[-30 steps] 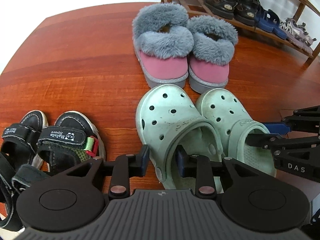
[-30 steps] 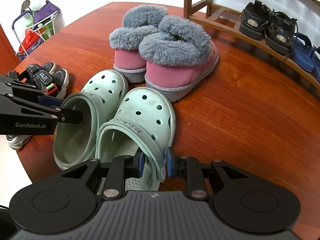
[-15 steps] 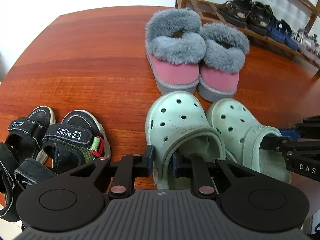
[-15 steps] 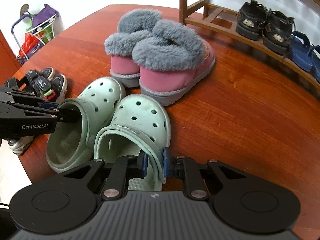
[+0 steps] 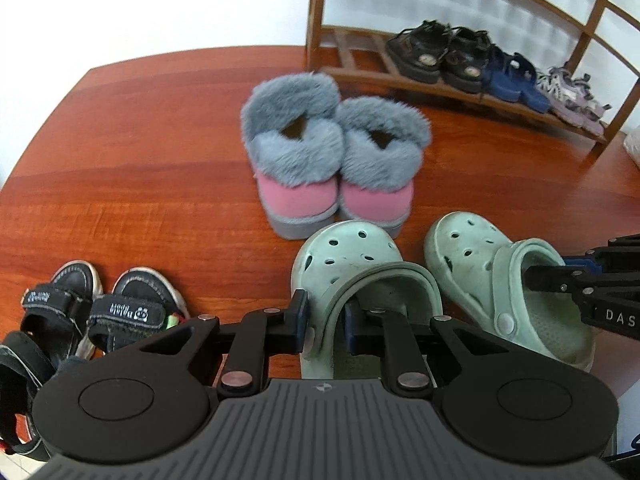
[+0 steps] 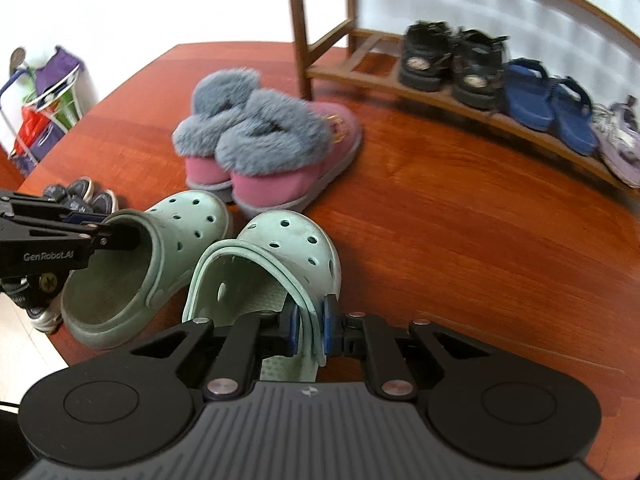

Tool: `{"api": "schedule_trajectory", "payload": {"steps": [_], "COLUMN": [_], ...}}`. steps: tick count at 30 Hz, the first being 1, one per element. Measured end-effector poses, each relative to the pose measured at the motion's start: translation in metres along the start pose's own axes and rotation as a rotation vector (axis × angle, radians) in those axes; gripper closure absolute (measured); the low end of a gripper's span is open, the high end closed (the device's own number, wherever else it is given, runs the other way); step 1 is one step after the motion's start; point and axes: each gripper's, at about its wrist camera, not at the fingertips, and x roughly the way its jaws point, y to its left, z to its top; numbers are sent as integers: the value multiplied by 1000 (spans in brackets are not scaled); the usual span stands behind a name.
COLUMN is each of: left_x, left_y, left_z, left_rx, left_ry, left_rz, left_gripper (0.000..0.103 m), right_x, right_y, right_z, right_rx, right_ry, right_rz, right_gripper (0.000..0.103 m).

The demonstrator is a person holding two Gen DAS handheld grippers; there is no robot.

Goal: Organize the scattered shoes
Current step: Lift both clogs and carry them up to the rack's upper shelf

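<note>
Clogs (image 5: 360, 280) clamped one per claw, left claw (image 5: 324, 322) and right claw (image 6: 308, 330) each pinching a heel rim, toes aimed at the rack (image 5: 440, 84) beyond the slippers (image 5: 332, 164).

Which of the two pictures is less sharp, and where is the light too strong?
Right wrist view: softer, the shoe rack and pink furry slippers are smeared. Left wrist view: sharper, the slippers crisp. Both: the wall is washed-out white and the edges bend.
</note>
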Motion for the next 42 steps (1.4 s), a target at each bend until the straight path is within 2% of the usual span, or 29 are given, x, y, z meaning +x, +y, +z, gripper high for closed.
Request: {"api": "schedule_trajectory", "payload": {"steps": [9, 16, 23, 34, 42], "left_x": [-21, -33, -44, -59, -50], "left_y": [-30, -56, -79, -90, -89], "left_z": [28, 68, 117, 194, 246], "left_rx": [14, 12, 16, -5, -8], "left_ry": [-34, -96, -198, -329, -384], "left_rz": [-15, -22, -31, -33, -9], "left_gripper": [83, 83, 83, 83, 83], "right_x": [-45, -66, -79, -103, -100], "right_y": [-35, -62, -88, -108, -119], "right_z": [16, 40, 85, 161, 213], "right_rx": [71, 92, 106, 74, 61], "right_ry": [-67, -132, -215, -355, -421], "right_rz": [-44, -69, -79, -89, -111], "right_gripper": [90, 90, 90, 90, 90]}}
